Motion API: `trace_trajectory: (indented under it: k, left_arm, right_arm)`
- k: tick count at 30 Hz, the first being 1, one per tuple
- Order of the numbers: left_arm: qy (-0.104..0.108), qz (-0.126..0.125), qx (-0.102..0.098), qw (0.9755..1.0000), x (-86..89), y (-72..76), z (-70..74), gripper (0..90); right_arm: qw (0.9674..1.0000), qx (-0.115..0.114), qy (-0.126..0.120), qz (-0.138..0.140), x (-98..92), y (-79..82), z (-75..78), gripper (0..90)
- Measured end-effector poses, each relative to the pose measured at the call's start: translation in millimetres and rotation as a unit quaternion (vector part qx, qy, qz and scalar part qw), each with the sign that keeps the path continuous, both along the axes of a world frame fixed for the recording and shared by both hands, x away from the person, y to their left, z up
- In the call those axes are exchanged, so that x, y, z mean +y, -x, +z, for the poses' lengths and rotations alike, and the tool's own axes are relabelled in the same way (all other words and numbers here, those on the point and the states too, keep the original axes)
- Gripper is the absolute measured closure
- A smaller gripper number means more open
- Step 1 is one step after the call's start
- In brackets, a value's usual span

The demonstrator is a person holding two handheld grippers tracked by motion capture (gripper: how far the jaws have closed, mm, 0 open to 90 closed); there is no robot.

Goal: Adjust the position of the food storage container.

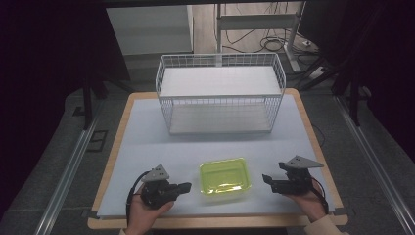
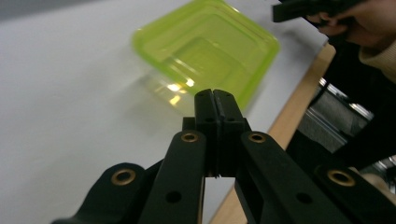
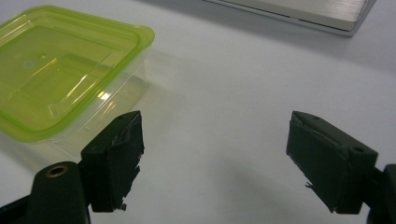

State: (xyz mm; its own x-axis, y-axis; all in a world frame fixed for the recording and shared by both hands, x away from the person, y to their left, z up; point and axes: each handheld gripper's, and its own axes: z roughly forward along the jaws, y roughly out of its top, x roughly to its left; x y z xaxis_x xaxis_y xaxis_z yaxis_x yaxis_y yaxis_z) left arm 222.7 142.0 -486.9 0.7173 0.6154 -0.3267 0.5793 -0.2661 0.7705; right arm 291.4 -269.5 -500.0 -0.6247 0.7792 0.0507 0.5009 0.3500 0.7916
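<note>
Translucent yellow-green plastic marks the one container [image 1: 225, 176] on the desk [image 1: 147, 132], set near the front edge between the two claws. It is judged light, thin-walled and somewhat flexible, with a slick surface; its raised rim is judged the best place to be gripped. One white wire basket [image 1: 220, 93] is seen at the far side of the desk. Two claws are counted: the left claw [image 1: 185, 186] is closed with nothing held, and the right claw [image 1: 266, 179] is spread wide, empty, just right of the container.
</note>
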Motion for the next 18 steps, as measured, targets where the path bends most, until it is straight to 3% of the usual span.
trace_trajectory:
  k: [8,11,18]
  left_arm:
    - [-0.004,-0.043,0.008,0.999,-25.0,9.3,-0.3,90.0]
    - [-0.015,-0.066,0.01,0.9977,-35.7,13.1,-2.7,90.0]
    - [-0.028,-0.077,0.015,0.9965,-48.5,11.1,-9.1,90.0]
  right_arm:
    - [1.0,0.003,0.001,0.002,1.4,-0.2,-0.8,18.9]
    - [1.0,0.002,0.001,0.002,1.5,-0.2,-1.0,18.9]
    - [1.0,0.004,0.005,0.002,3.6,-0.5,-2.0,18.9]
